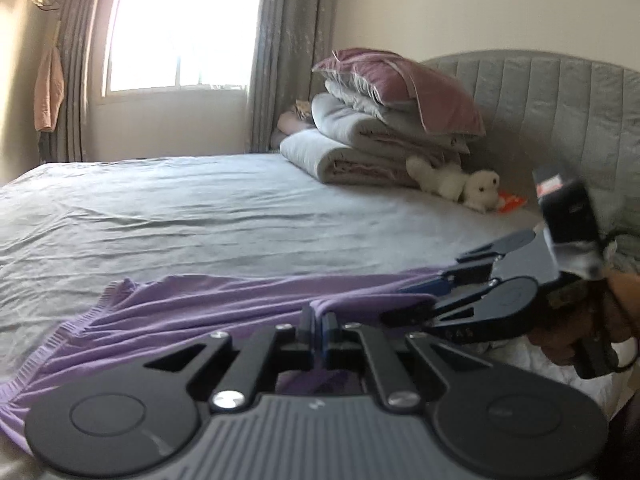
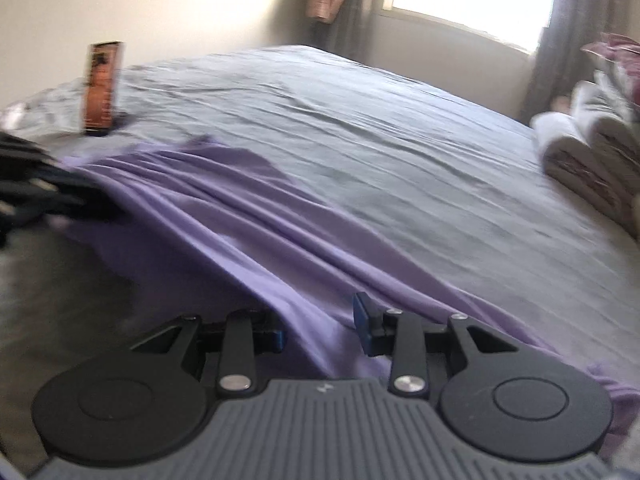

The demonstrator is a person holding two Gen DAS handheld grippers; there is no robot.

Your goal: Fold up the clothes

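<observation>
A purple garment (image 1: 192,304) lies stretched along the near edge of the grey bed sheet (image 1: 200,208). My left gripper (image 1: 319,330) is shut on a fold of its edge. The right gripper (image 1: 416,300) shows in the left wrist view at the right, its fingers at the same edge of the cloth. In the right wrist view the garment (image 2: 248,216) runs in folds from the lower right to the upper left. My right gripper (image 2: 320,330) stands open with the purple cloth between its blue pads (image 2: 362,322). The left gripper (image 2: 48,196) is a dark blur at the left edge.
Folded grey quilts and a purple pillow (image 1: 384,120) are stacked at the headboard (image 1: 560,120), with a white plush toy (image 1: 464,186) beside them. A window (image 1: 180,32) with grey curtains is beyond the bed. A brown box (image 2: 102,88) stands at the far left corner of the bed.
</observation>
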